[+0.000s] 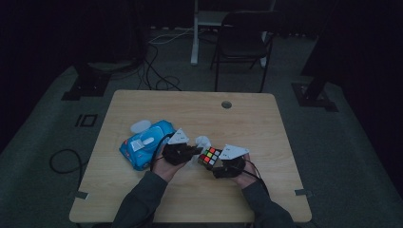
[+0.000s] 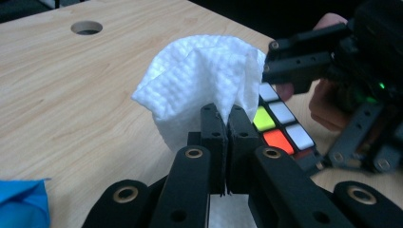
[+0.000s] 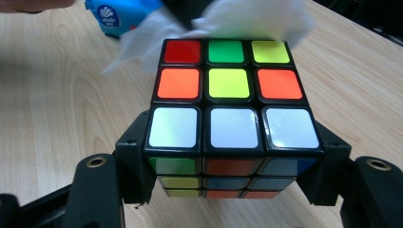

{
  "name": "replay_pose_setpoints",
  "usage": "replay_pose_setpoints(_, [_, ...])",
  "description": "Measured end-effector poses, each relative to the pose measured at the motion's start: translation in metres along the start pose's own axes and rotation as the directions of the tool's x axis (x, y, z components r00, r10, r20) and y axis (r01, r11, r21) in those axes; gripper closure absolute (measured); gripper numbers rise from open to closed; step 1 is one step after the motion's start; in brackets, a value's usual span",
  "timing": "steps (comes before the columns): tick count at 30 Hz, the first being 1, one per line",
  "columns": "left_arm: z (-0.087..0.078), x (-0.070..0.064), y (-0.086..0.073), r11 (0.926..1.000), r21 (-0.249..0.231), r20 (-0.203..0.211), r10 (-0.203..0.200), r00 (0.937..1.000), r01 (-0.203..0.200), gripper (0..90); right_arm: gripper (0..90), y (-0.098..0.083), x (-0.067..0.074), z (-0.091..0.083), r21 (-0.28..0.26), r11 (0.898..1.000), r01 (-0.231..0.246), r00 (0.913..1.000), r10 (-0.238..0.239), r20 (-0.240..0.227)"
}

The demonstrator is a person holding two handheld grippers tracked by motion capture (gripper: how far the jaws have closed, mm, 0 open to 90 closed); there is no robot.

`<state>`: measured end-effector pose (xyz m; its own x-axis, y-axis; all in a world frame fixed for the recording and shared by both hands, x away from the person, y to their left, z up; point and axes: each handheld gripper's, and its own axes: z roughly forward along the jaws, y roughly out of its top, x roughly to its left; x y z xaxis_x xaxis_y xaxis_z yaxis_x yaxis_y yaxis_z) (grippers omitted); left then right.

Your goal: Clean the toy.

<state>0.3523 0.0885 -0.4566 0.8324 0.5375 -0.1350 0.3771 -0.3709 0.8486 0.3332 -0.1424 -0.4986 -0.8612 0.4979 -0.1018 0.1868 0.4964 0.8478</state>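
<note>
Left hand-held gripper (image 2: 227, 124): jaws closed, pinching white wipe (image 2: 202, 85).
Wipe: bunched, upright above jaws, touching cube.
Cube (image 2: 280, 126): coloured tiles, clamped by right hand-held gripper (image 2: 304, 64).
Counter (image 2: 71, 95): pale wood, round hole (image 2: 86, 27).
Blue packet (image 2: 21, 202): bottom-left corner.

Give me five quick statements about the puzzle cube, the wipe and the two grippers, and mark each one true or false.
1. The left gripper is shut on a white wipe. True.
2. The right gripper holds the puzzle cube between its fingers. True.
3. The cube's face nearest the right gripper view's camera has a row of three blue squares. False: that row is white.
4. The blue wipes pack lies to the right of the right gripper in the high view. False: it lies at the left, beside the left gripper.
5. The table has a round hole near its far edge. True.
</note>
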Motion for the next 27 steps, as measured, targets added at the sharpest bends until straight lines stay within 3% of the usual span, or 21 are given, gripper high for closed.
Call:
replay_pose_setpoints(12, [0.009,0.011,-0.001,0.9995,-0.002,0.007,-0.033,0.9994,0.033,88.7,34.7,0.003,0.007,-0.002,-0.032,0.999,0.035,0.9988,-0.036,-0.032])
replay_pose_setpoints(27, [0.02,0.012,-0.018,0.9973,0.05,0.017,-0.056,0.9983,0.055,88.6,34.7,0.001,-0.003,-0.011,-0.076,0.997,-0.014,0.9998,0.013,-0.013])
